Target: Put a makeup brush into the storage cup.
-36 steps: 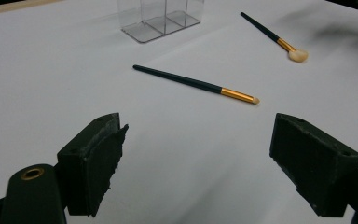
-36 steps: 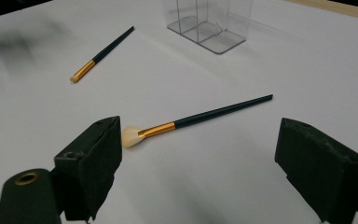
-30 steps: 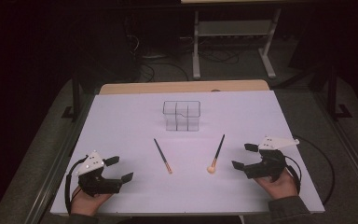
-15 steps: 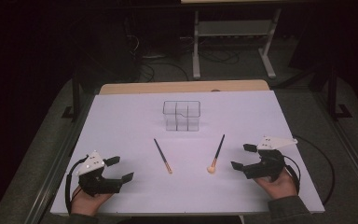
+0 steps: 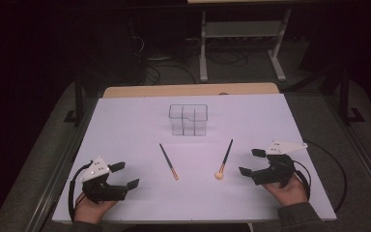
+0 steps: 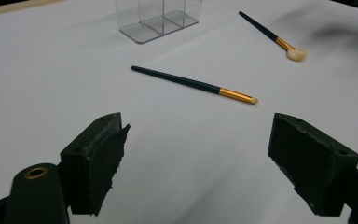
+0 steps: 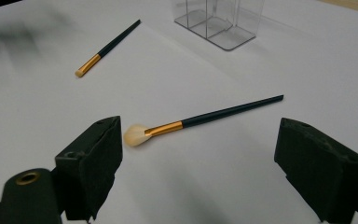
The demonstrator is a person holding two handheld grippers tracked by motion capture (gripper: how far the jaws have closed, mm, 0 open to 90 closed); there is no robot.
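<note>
Right claw [image 5: 250, 162] gaped wide and empty, the fluffy-tipped dark-handled brush [image 7: 200, 119] lying just ahead, its pale bristles plain in the right gripper view. Left claw [image 5: 125, 175] was wide too, facing the slim gold-ferruled brush [image 6: 193, 84]. Two brushes, one clear plastic compartment box [image 5: 188, 119], all on the white surface [image 5: 125, 125].

L gripper [image 6: 196, 154] wide open, 2 brushes [image 6: 193, 84] ahead, clear organizer [image 6: 158, 18] prob. empty

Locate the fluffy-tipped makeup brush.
In the high view the fluffy-tipped black-and-gold makeup brush lies right of centre, between the thinner brush and the right gripper.
</note>
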